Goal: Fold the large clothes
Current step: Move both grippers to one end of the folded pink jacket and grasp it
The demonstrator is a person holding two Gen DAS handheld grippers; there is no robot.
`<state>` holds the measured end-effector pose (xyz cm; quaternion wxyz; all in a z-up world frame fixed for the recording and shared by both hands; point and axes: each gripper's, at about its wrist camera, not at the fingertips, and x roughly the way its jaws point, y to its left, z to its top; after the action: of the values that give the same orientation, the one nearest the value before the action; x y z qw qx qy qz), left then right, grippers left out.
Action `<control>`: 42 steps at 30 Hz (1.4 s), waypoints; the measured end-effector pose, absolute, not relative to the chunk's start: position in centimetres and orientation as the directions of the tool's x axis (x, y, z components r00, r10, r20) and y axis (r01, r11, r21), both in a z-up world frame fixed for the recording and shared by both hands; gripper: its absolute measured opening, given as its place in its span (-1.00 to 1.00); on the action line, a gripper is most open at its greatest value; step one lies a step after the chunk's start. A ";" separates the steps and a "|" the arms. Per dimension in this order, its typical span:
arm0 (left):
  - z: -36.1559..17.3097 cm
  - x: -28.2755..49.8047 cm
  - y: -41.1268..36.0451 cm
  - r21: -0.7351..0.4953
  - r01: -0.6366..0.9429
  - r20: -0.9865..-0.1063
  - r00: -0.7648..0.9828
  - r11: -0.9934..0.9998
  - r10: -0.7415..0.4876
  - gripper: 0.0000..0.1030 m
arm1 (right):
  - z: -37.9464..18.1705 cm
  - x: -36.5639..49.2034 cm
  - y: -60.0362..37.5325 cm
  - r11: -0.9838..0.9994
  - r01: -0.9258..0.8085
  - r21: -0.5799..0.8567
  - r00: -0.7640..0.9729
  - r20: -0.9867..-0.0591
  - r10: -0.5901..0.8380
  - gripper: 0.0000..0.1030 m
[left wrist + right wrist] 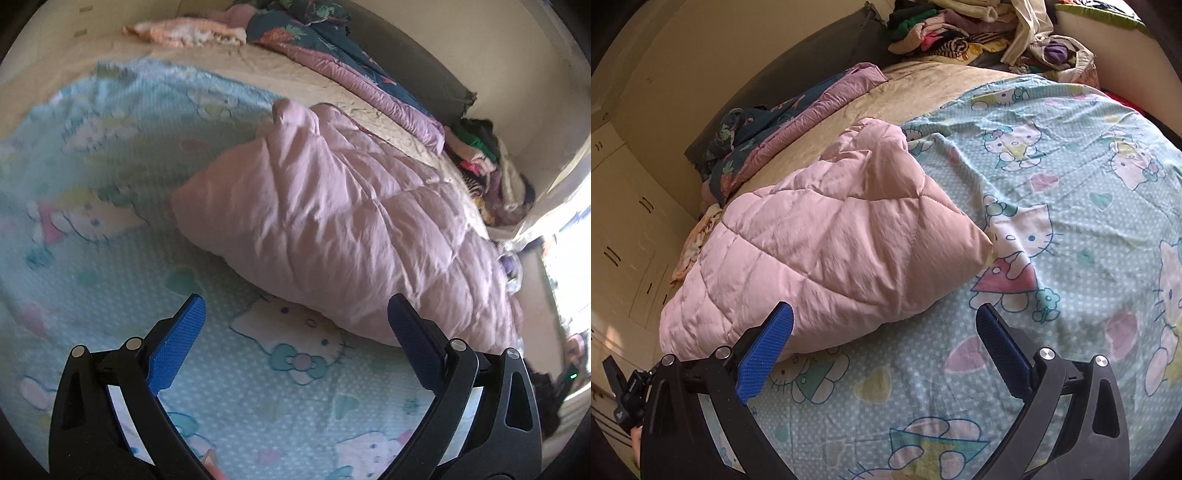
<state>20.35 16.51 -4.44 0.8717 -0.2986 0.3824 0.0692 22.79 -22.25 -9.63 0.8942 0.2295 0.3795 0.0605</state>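
Both of my grippers hang with their blue pads spread wide and nothing between them: my left gripper (295,308) and my right gripper (884,315) each hover just above the pale blue cartoon-print sheet (1052,206) that covers the near part of the bed. Beyond the fingertips lies the pink quilted comforter (351,221), already folded into a thick bundle. From my left gripper it sits ahead and to the right, its long axis running from the far left down toward the near right. From my right gripper it sits ahead and to the left, its nearest edge just beside the left pad (764,354). I judge the right gripper nearer. A pile of mixed clothes (979,33) lies well apart at the far end.
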 end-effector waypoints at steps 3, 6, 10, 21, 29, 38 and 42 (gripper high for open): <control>-5.1 21.3 16.6 -0.527 -0.347 -0.699 0.696 0.776 -0.163 0.79 | -9.9 23.3 -22.0 0.887 0.071 0.457 0.699 -0.657 0.283 0.91; -5.4 22.2 16.6 -0.564 -0.349 -0.685 0.704 0.749 -0.188 0.79 | -10.4 24.0 -21.9 0.882 0.088 0.463 0.685 -0.671 0.284 0.91; -6.3 23.9 17.0 -0.612 -0.369 -0.678 0.701 0.699 -0.223 0.79 | -11.1 25.2 -21.8 0.872 0.112 0.477 0.670 -0.684 0.288 0.91; -7.9 27.7 18.0 -0.642 -0.387 -0.672 0.699 0.662 -0.243 0.84 | -12.4 28.3 -21.2 0.835 0.142 0.532 0.653 -0.684 0.326 0.92; -8.3 28.9 18.1 -0.634 -0.384 -0.669 0.708 0.671 -0.227 0.84 | -13.0 30.4 -21.2 0.811 0.160 0.563 0.647 -0.680 0.345 0.92; -8.7 29.7 18.0 -0.622 -0.368 -0.662 0.719 0.691 -0.213 0.84 | -14.0 31.8 -21.1 0.795 0.141 0.590 0.664 -0.652 0.366 0.92; -8.8 29.5 18.2 -0.620 -0.365 -0.658 0.724 0.694 -0.207 0.84 | -14.2 32.4 -21.1 0.787 0.125 0.605 0.674 -0.633 0.380 0.92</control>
<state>29.50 18.21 -8.76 0.8434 -0.3880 0.3686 0.0469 32.36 -21.10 -14.19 0.8579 0.3180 0.3966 0.0742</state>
